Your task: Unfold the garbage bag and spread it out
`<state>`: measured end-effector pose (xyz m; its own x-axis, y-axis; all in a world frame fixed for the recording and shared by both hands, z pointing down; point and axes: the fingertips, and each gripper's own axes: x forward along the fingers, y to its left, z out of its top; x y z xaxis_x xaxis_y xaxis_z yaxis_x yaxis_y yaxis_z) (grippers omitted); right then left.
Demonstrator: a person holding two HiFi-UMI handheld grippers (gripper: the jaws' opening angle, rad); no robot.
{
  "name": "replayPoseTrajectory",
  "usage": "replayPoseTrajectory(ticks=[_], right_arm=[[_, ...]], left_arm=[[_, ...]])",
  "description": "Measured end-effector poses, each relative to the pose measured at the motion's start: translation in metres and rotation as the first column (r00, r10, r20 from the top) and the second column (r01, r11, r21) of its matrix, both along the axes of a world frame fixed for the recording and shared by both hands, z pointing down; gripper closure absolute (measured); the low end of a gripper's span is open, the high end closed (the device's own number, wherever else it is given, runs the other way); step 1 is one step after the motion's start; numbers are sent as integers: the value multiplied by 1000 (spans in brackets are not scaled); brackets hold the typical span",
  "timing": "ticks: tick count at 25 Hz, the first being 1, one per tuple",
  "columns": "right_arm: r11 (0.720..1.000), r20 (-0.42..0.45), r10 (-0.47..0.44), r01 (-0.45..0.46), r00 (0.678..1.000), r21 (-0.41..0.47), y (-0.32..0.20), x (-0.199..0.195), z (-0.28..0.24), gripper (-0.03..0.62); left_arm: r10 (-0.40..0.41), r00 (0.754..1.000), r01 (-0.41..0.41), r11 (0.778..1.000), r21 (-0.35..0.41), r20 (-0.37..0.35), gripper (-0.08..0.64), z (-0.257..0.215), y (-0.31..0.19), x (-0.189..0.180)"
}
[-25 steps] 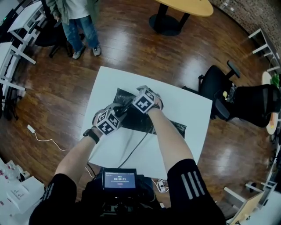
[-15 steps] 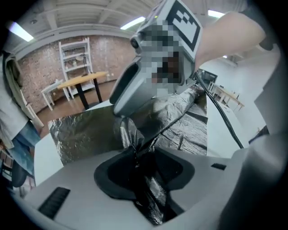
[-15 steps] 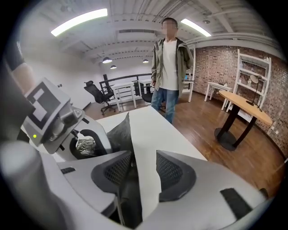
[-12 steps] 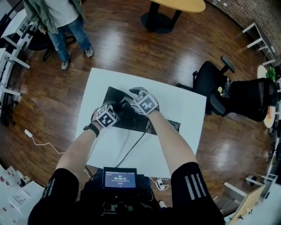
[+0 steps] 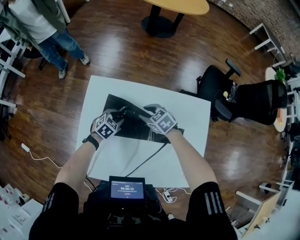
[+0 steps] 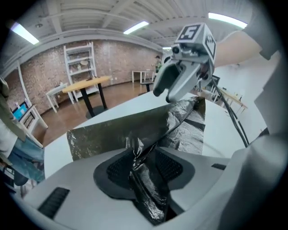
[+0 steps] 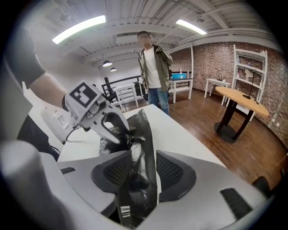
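A black garbage bag (image 5: 117, 107) lies partly folded on the white table (image 5: 187, 117). My left gripper (image 5: 121, 114) is over its middle and my right gripper (image 5: 149, 111) is just to the right. In the left gripper view, a crumpled fold of the bag (image 6: 117, 130) runs between the left gripper's (image 6: 143, 157) pads. Its jaws have just been opening and stand apart around the film. From there the bag rises to the right gripper (image 6: 164, 92). In the right gripper view, the right gripper (image 7: 139, 164) is shut on a strip of bag (image 7: 143, 130), with the left gripper (image 7: 114, 130) beyond.
A black cable (image 5: 145, 159) crosses the table's near half. A person (image 5: 37, 28) stands at the far left. A black office chair (image 5: 220, 89) is on the right, and a round wooden table (image 5: 176, 5) is at the back. A small screen (image 5: 126, 190) sits at my chest.
My right gripper has moved right and nearer along the bag, lifting the film with it. The left gripper has stayed in place.
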<state>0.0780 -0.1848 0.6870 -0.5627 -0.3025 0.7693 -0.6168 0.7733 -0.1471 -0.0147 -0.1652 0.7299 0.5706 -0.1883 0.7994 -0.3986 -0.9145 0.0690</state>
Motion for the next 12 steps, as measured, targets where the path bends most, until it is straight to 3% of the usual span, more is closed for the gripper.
replayPoseTrajectory(ticks=[3, 8, 12], right_arm=[[998, -59, 28, -31, 998, -52, 19, 20, 25, 394], [994, -124, 65, -75, 990, -77, 27, 45, 49, 396], [992, -147, 107, -115, 983, -46, 18, 51, 45, 502]], left_arm=[[23, 999, -22, 1000, 23, -33, 394, -17, 17, 7], [149, 988, -149, 989, 0, -49, 394, -12, 68, 45], [213, 977, -214, 974, -69, -17, 394, 12, 93, 64]])
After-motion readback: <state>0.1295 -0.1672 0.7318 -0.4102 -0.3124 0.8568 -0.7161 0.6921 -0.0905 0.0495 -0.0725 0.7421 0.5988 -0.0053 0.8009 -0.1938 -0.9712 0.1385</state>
